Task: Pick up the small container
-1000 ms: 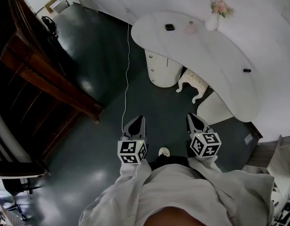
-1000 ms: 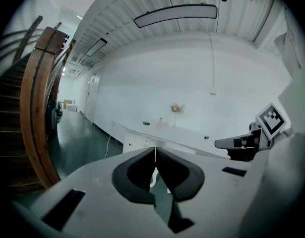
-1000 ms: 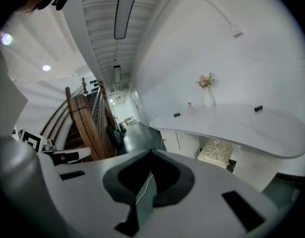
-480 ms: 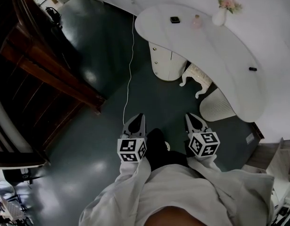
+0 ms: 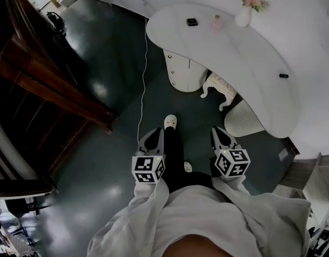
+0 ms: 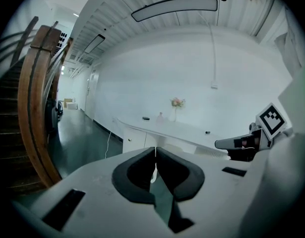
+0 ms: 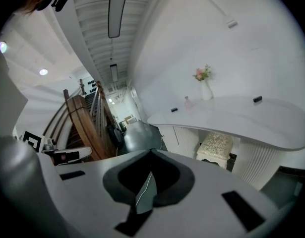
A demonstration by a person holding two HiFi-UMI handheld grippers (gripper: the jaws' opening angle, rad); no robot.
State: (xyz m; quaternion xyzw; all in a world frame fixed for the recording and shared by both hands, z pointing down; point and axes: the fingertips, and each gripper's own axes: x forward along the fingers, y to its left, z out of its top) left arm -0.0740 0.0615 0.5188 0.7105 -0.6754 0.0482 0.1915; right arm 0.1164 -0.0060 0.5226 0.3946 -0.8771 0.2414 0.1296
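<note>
**Holding both grippers shut and empty, container far off on the counter**

- left gripper: dark rubbery pads pressed together at the tips, nothing between them. Grey-white plastic body
- right gripper: same build, jaws together, nothing held
- 2 marker cubes, one per gripper, black-and-white square print
- small container: 1, pale pink, looks translucent, squat bottle shape with a narrow top. Stands upright on the far part of the counter, between the black square item and the vase, well apart from both grippers. Also in the right gripper view, just beside the vase
- counter: 1, white, smooth, glossy, long curved kidney outline
- vase: 1, white, rounded, pink flowers on top
- small black items on the counter: 2, the square one near the container, and a flatter one towards the near end
- under the counter: rounded white cabinet with small knobs, and 1 ornate white stool with curled legs and a textured cushion
- floor: dark green, glossy, with light reflections
- cable: 1, thin, white, running along the floor
- staircase: dark brown wood, curved rail, at the left
- person: white sleeves, black trouser leg forward between the grippers, white shoe
</note>
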